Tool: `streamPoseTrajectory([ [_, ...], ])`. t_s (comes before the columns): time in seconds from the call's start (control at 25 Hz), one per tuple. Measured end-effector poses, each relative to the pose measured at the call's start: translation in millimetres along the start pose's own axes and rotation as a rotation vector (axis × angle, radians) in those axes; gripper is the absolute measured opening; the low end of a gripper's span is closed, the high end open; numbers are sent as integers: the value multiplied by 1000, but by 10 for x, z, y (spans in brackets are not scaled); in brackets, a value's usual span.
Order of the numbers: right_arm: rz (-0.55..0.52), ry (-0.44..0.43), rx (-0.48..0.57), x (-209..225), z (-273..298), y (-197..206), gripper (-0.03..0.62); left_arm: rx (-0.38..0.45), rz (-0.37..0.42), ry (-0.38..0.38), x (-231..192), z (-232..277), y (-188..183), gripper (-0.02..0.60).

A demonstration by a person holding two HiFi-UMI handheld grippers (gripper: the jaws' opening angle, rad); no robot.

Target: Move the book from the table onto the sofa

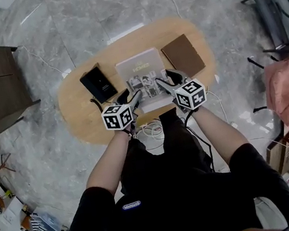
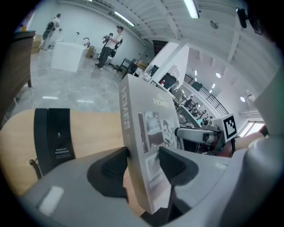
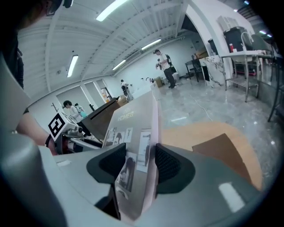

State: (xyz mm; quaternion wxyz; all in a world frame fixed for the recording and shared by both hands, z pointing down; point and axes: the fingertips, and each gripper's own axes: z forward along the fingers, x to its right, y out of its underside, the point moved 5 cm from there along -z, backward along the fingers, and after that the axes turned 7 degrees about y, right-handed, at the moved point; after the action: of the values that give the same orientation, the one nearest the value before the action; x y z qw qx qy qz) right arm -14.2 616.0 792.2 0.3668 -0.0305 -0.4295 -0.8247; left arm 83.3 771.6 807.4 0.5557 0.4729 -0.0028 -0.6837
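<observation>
Both hand-held grippers pinch the book at its near edge. The left hand-held gripper is clamped on the near-left part and the right hand-held gripper on the near-right, pads pressing both faces. The book is tilted up over the middle of the worktop, between a black case and a brown notebook. It looks lifted clear, but we can't confirm that at the far edge. We judge it thick, stiff and fairly heavy. The glossy cover could slip, and a hold on one edge lets the weight lever down, so it calls for deep bites near both corners.
</observation>
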Motion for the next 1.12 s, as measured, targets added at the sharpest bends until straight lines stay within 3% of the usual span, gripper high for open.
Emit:
streamPoseTrajectory([
  [0.24, -43, 4, 95, -471, -396, -567, 225, 74, 26, 24, 335, -587, -400, 229],
  [0.68, -227, -5, 313, -1481, -1297, -1667, 215, 261, 104, 75, 1057, -1712, -1047, 223],
  [0.92, -343, 20, 390, -2028, -1693, -1982, 207, 335, 155, 122, 1290, -2185, -1171, 222],
  [1.12, -467, 54, 477, -2588, -2081, -2234, 204, 430, 208, 207, 1497, -2649, -1286, 221],
])
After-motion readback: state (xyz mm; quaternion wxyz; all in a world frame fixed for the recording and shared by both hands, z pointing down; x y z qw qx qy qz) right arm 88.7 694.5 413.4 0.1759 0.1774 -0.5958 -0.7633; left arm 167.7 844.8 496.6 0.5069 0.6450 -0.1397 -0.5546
